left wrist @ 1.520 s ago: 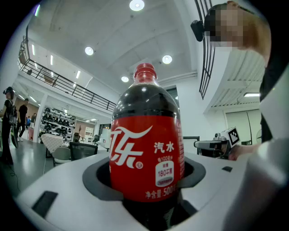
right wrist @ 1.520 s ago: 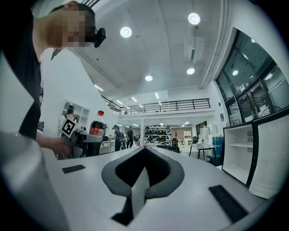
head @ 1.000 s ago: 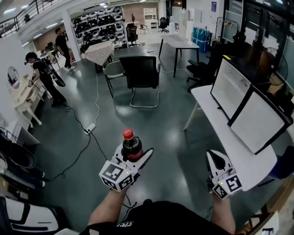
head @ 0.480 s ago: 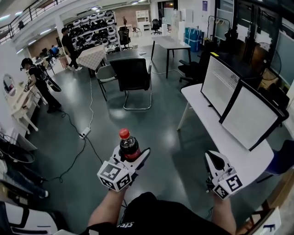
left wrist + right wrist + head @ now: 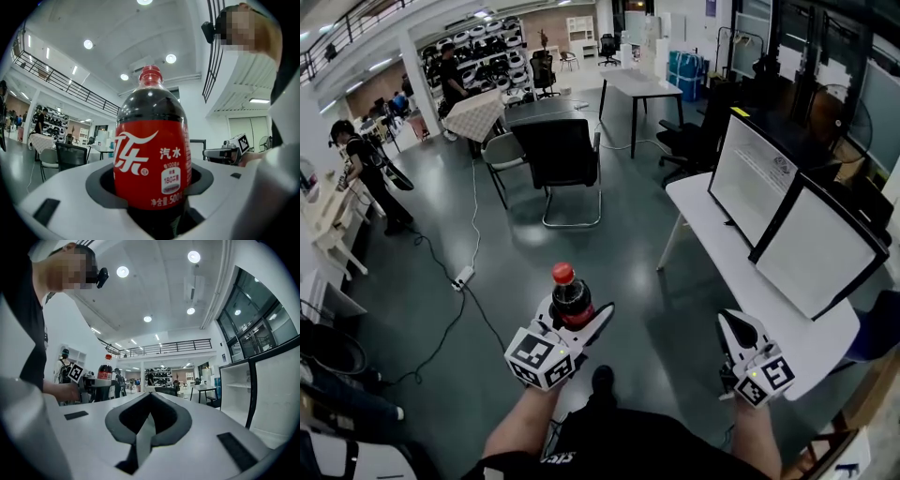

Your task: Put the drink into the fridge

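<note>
A dark cola bottle [image 5: 569, 298] with a red cap and red label stands upright in my left gripper [image 5: 574, 323], whose jaws are shut on its body. In the left gripper view the bottle [image 5: 151, 150] fills the middle, clamped between the white jaws. My right gripper [image 5: 739, 333] is held at the lower right of the head view, shut with nothing in it; its jaws meet in the right gripper view [image 5: 149, 416]. The bottle [image 5: 104, 369] shows small at the left of that view. No fridge is in sight.
A white table [image 5: 741, 272] with two white-faced panels [image 5: 787, 220] stands to the right. A black chair [image 5: 558, 155] and a grey chair [image 5: 502, 150] are ahead on the dark floor. A cable and power strip [image 5: 461, 277] run left. People stand at far left [image 5: 356, 159].
The view has shifted forward across the floor; the chairs and table sit slightly nearer. Both grippers keep their pose, the left still holding the bottle.
</note>
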Demonstrator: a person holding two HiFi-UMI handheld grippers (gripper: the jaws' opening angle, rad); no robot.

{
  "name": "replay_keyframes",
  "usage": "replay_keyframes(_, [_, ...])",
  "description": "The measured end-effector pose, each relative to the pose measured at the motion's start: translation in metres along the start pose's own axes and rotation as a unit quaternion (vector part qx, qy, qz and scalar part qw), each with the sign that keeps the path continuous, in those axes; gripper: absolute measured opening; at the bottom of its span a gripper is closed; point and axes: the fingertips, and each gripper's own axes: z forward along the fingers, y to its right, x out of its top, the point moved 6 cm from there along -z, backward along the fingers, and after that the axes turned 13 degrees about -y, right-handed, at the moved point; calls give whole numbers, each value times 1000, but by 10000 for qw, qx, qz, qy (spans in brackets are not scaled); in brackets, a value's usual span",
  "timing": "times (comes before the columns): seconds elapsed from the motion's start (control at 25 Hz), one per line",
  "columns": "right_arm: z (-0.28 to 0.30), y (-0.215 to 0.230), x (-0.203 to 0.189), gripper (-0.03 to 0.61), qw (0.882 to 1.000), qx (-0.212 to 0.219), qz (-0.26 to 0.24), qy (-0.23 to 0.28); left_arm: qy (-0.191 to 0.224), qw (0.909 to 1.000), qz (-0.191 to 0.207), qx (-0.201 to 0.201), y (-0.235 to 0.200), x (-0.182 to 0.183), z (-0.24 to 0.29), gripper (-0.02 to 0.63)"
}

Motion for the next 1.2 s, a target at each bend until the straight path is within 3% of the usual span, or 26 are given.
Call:
replay_keyframes(0.72, [244,50,60,15,9996,114,147,-223,3,9998,-16,181,-230,23,64,311])
replay_keyframes(1.2, [299,92,70,15,9988,-285,282,-287,-104,9998,-1,-158,-300,35,139,311])
